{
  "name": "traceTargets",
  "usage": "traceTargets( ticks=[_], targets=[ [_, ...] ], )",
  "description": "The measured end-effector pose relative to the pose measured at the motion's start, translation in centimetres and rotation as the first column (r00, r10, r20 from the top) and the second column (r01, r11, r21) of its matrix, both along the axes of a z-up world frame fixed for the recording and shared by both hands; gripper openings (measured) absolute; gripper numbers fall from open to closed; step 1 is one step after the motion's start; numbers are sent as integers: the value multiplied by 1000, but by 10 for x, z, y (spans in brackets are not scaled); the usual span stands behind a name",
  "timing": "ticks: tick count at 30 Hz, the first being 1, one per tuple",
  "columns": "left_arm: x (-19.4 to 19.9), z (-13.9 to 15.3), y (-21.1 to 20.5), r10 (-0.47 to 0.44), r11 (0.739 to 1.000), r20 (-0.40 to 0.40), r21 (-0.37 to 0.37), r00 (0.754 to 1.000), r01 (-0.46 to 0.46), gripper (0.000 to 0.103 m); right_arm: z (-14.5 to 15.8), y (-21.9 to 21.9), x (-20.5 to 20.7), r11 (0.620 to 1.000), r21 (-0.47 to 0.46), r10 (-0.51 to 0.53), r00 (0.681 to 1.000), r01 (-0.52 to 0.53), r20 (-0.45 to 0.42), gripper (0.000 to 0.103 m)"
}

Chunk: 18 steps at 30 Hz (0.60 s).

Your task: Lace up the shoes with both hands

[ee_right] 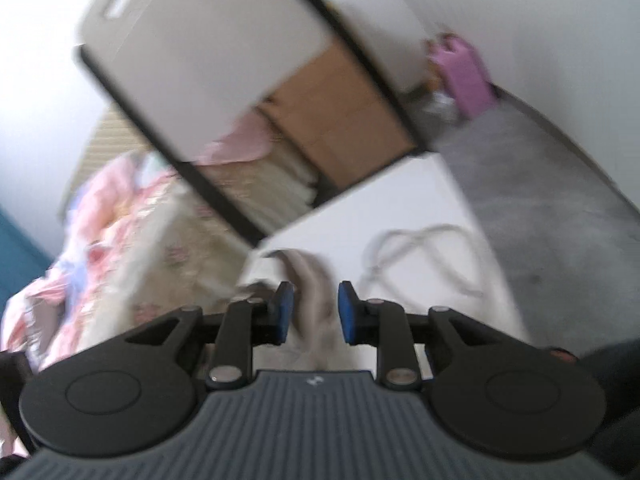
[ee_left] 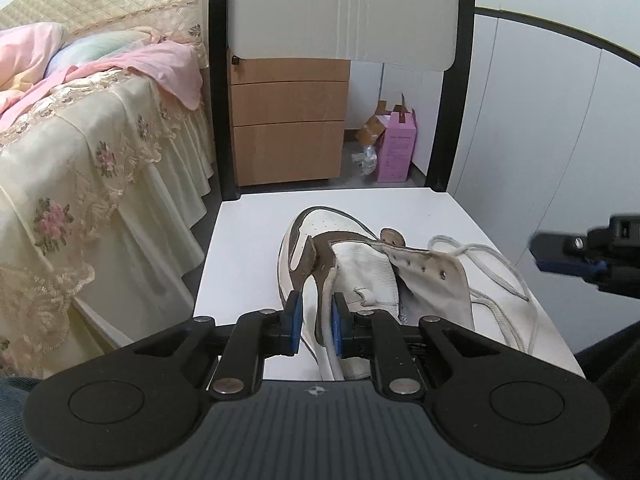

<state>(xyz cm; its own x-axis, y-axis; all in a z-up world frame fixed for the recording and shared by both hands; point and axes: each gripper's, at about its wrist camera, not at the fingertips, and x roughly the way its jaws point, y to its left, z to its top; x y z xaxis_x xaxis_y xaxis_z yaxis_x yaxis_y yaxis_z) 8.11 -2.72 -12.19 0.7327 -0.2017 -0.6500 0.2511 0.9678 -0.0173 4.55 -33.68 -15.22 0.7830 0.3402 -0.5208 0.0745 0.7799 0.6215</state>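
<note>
A white and brown shoe [ee_left: 320, 232] lies on the white chair seat [ee_left: 248, 240], toe pointing away. Its tongue and eyelet flap are spread open, and the eyelets I can see are empty. The white lace [ee_left: 492, 280] lies loose in loops to the shoe's right, also seen as the lace [ee_right: 420, 240] in the blurred right wrist view. My left gripper [ee_left: 317, 320] is shut on the shoe's near side wall, which fills the gap between the pads. My right gripper [ee_right: 314, 312] is open and hovers over the shoe's fabric. Its fingers [ee_left: 560, 258] show above the seat's right edge.
The chair's white backrest [ee_left: 340, 8] with a black frame rises behind the seat. A bed [ee_left: 80, 160] with a floral cover stands close on the left. Behind the chair are a wooden drawer unit [ee_left: 288, 128] and a pink box [ee_left: 396, 148] on the grey floor.
</note>
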Motion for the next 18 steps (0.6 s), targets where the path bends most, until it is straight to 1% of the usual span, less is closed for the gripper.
traceTargets(
  ticks=[4,7,10,13,18],
  targets=[
    [-1,0,-3,4,1000,8,11,1000,-4,17,-14,-16,0,994,-96,-63,990,50,-129,27],
    [-2,0,-6,6,1000,23,28,1000,-7,18,-21,-18,-2,988,-148,-67,981,40,-183,27],
    [-4,4,-6,10,1000,37,18,999,-11,18,-23,-15,5,980,-198,-57,981,20,-185,27],
    [-6,6,-6,16,1000,50,15,999,-17,20,-24,-12,16,971,-240,-41,984,-3,-176,27],
    [-8,4,-5,16,1000,41,20,999,-17,21,-27,-5,35,950,-311,-13,987,-39,-162,27]
  ],
)
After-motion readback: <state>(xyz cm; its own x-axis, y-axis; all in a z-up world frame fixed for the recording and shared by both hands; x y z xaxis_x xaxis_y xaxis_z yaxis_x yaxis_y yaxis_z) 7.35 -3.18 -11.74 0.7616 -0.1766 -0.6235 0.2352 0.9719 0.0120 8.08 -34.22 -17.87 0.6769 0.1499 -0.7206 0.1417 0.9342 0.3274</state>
